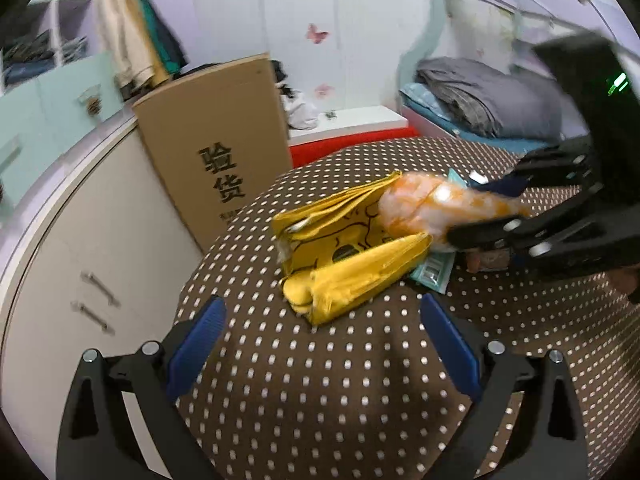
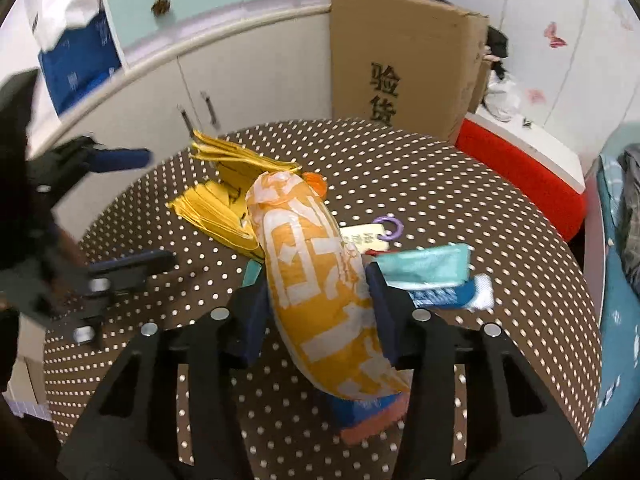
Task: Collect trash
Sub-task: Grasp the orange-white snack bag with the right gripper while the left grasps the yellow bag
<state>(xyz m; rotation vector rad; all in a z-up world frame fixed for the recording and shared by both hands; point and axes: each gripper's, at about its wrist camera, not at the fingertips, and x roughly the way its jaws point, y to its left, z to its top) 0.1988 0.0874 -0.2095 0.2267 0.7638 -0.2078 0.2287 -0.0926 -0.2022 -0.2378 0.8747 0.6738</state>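
Observation:
A yellow paper bag [image 1: 344,256] lies on its side on the brown dotted tablecloth [image 1: 320,380], its mouth toward the right. My right gripper [image 2: 318,284] is shut on an orange-and-white plastic wrapper [image 2: 320,280] and holds it at the bag's mouth; in the left wrist view the wrapper [image 1: 432,208] sits between the bag's open flaps. My left gripper [image 1: 320,344] is open and empty, just short of the bag [image 2: 224,208]. It shows blurred at the left of the right wrist view [image 2: 132,208].
Teal packets [image 2: 428,266], a blue-and-white pack [image 2: 452,296], a tag with a purple ring [image 2: 390,226] and a blue-and-red item [image 2: 368,412] lie on the table. A tall cardboard box [image 1: 216,148] stands behind it, with white cabinets [image 1: 80,264] at the left and a bed [image 1: 480,104] beyond.

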